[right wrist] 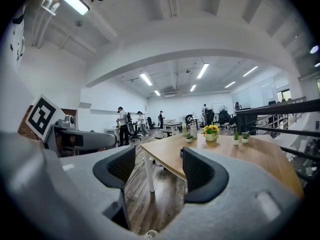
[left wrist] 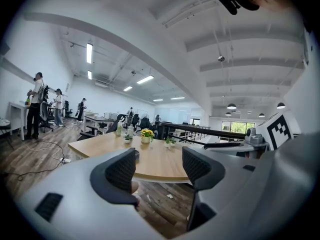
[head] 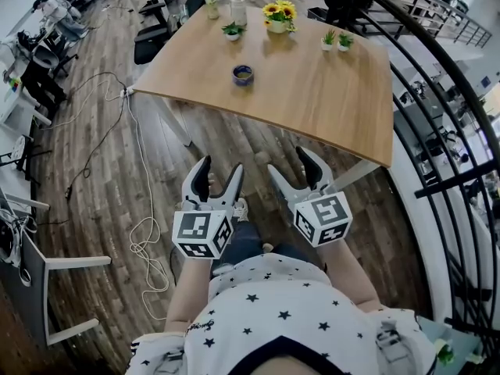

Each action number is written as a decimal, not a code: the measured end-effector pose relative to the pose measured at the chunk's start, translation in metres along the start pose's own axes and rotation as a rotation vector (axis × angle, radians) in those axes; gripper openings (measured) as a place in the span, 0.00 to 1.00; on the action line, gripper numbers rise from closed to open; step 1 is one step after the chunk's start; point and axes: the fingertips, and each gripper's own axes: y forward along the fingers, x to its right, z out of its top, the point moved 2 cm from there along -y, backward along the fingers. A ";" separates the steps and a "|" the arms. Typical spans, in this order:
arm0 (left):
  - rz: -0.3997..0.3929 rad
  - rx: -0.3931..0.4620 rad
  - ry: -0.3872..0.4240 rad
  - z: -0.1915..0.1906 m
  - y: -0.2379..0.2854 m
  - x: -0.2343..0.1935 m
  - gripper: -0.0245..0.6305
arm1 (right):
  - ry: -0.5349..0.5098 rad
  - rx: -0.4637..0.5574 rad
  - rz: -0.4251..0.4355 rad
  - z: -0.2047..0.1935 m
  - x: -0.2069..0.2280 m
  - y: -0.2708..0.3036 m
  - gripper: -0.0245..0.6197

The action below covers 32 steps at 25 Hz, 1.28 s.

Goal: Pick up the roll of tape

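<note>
The roll of tape (head: 243, 74) is a small bluish ring lying flat on the wooden table (head: 312, 108), near its middle. Both grippers hang in front of the person's body, short of the table's near edge and well apart from the roll. My left gripper (head: 220, 166) is open with nothing between its jaws. My right gripper (head: 288, 160) is open and empty too. In the left gripper view the left gripper (left wrist: 159, 166) points at the table, and the tape (left wrist: 136, 154) peeks out beside its left jaw. In the right gripper view the right gripper (right wrist: 156, 166) frames the table's corner and floor.
At the table's far edge stand a pot of yellow flowers (head: 279, 16), small green plants (head: 232, 30), and two bottles (head: 212, 2). A black curved railing (head: 437, 131) runs along the right. Cables (head: 141, 233) lie on the wooden floor at left. Office chairs (head: 152, 41) stand beyond.
</note>
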 end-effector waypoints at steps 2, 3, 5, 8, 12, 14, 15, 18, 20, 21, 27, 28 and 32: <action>0.005 0.000 0.011 0.002 0.003 -0.001 0.46 | 0.004 -0.001 0.002 0.000 0.002 0.004 0.47; 0.007 0.000 0.016 0.002 0.005 -0.002 0.46 | 0.006 -0.002 0.002 0.000 0.004 0.006 0.47; 0.012 0.004 0.021 0.004 0.010 -0.005 0.46 | 0.009 -0.002 0.002 0.000 0.008 0.012 0.47; 0.018 0.008 0.015 0.005 0.020 -0.015 0.46 | 0.009 -0.005 0.000 0.000 0.013 0.025 0.47; 0.014 0.004 0.009 0.009 0.038 -0.030 0.46 | 0.009 -0.013 -0.002 0.002 0.020 0.047 0.47; 0.010 0.001 0.004 0.009 0.050 -0.038 0.46 | 0.009 -0.019 -0.006 0.001 0.026 0.060 0.47; 0.009 0.000 0.003 0.009 0.056 -0.043 0.46 | 0.009 -0.021 -0.007 0.001 0.030 0.067 0.47; 0.003 -0.002 0.001 0.013 0.078 -0.057 0.46 | 0.004 -0.027 -0.009 0.005 0.040 0.090 0.47; -0.005 -0.006 -0.003 0.016 0.094 -0.068 0.46 | 0.004 -0.028 -0.011 0.009 0.046 0.106 0.47; -0.009 -0.008 -0.005 0.018 0.102 -0.073 0.46 | 0.006 -0.027 -0.014 0.012 0.049 0.114 0.47; -0.032 -0.028 -0.017 0.031 0.148 -0.110 0.46 | 0.003 -0.026 -0.034 0.029 0.066 0.168 0.47; -0.038 -0.032 -0.022 0.032 0.156 -0.117 0.46 | 0.005 -0.027 -0.038 0.032 0.069 0.178 0.47; -0.052 -0.045 -0.028 0.041 0.185 -0.144 0.46 | 0.011 -0.031 -0.056 0.040 0.078 0.215 0.47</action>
